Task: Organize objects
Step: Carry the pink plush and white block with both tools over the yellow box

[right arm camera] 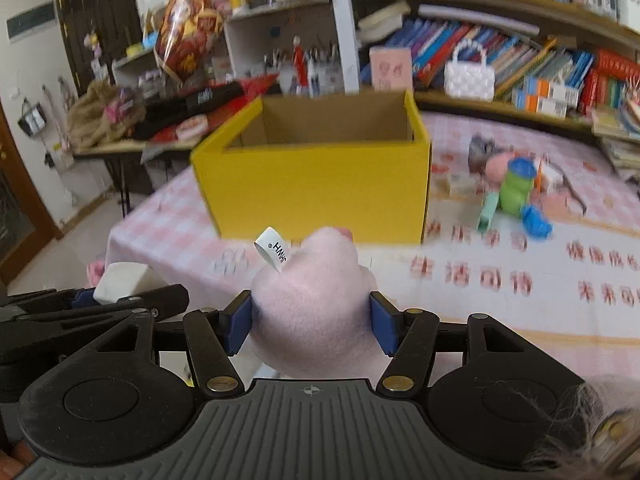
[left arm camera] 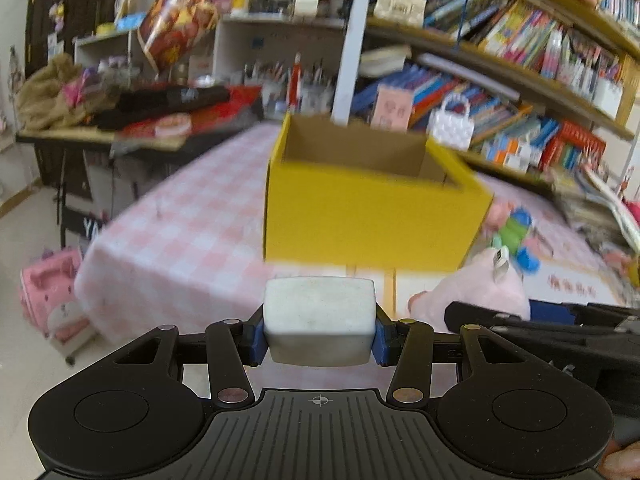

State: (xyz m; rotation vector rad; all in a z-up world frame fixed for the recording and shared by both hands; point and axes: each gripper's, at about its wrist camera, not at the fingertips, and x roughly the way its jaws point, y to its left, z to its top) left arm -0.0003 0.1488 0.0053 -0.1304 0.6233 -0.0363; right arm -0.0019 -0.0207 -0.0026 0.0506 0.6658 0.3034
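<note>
Plush pink toy (right arm camera: 316, 312) between jaws

My left view is motion-blurred: yellow box (left arm camera: 372, 216) edges smear, shelf books (left arm camera: 540, 52) unreadable. The box hides its own floor in both views, contents can't tell. My pink plush (right arm camera: 316, 320) is half hidden behind my right gripper (right arm camera: 311, 322) body; face not visible. Tablecloth print (right arm camera: 472, 276) too blurred to read. Small toys (right arm camera: 516, 196) beyond the box: too blurred to identify.
</note>
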